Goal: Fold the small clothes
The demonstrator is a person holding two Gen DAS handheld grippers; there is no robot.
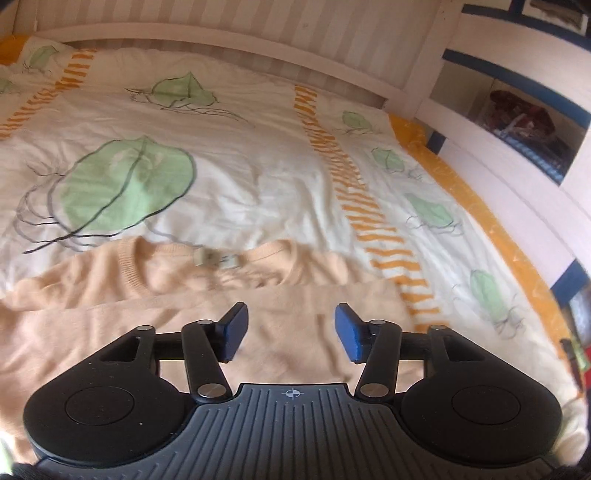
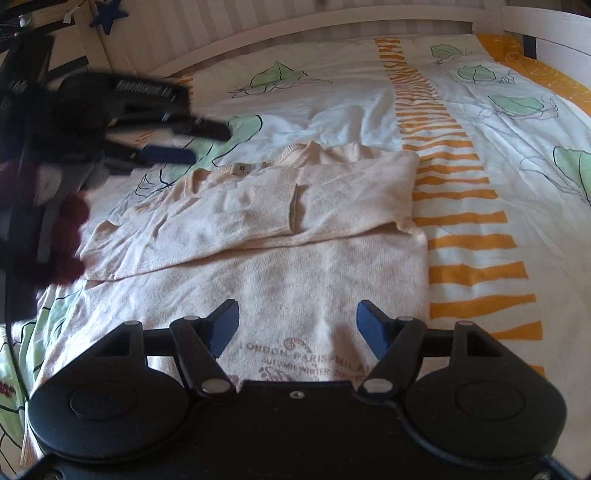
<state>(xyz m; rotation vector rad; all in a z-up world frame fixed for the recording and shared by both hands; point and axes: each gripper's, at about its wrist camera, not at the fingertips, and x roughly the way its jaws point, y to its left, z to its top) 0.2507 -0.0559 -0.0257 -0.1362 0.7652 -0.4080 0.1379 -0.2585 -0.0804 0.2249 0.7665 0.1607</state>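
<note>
A small peach knit sweater (image 2: 295, 266) lies flat on the bed, neckline with its label (image 2: 242, 169) away from me, both sleeves folded across the chest, printed text near the hem. It also shows in the left wrist view (image 1: 288, 332). My right gripper (image 2: 297, 326) is open and empty, low over the hem end. My left gripper (image 1: 290, 332) is open and empty above the sweater's body; in the right wrist view it (image 2: 184, 142) hovers blurred at the upper left, beyond the collar.
The bed has a white duvet (image 1: 258, 177) with green leaves and orange stripes. A white slatted headboard (image 1: 236, 26) runs behind it. Shelves (image 1: 524, 122) stand to the right. Dark and maroon clothing (image 2: 62, 236) lies at the sweater's left edge.
</note>
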